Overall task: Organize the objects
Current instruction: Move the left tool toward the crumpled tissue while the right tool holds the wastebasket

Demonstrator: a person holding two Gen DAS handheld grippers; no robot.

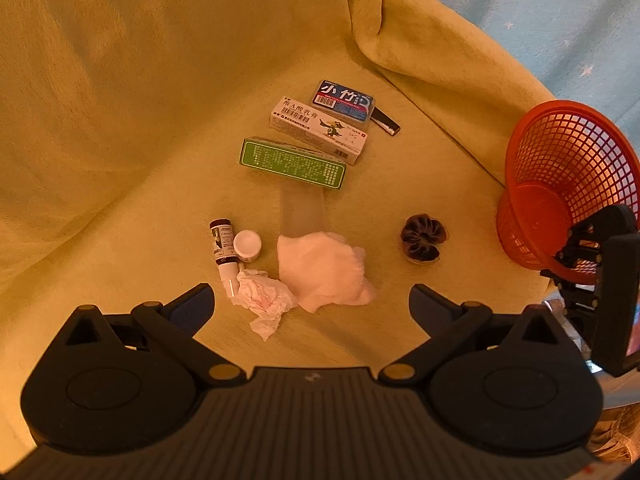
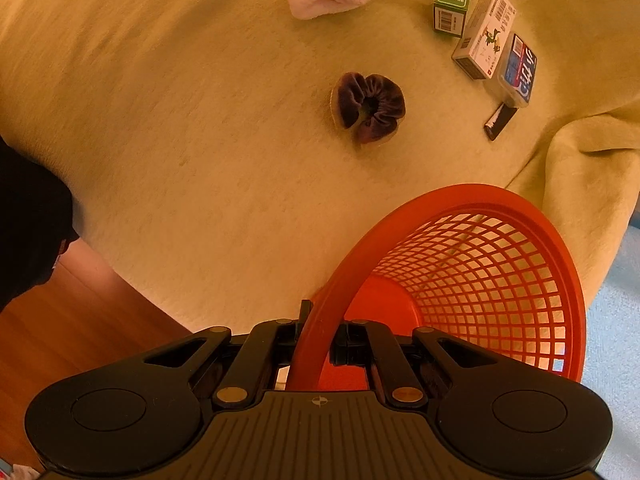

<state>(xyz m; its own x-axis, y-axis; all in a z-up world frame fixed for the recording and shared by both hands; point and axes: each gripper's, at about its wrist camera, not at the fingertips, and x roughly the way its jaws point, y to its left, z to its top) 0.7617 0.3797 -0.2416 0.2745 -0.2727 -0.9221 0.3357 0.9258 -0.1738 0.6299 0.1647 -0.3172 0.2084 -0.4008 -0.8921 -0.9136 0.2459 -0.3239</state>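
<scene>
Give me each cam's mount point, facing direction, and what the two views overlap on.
Left wrist: on the left gripper, jaws open, looking down over the yellow blanket at boxes, tissue and scrunchie; the right gripper shows at the basket.
Right wrist: on the right gripper, jaws shut on the orange basket's rim, facing across the blanket; a dark sleeve at left.
Shared: basket, scrunchie, green box, white cloth.

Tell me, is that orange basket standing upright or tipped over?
Tipped. The basket leans with its mouth facing sideways, and the right gripper is shut on its rim. Nothing shows inside it.
</scene>
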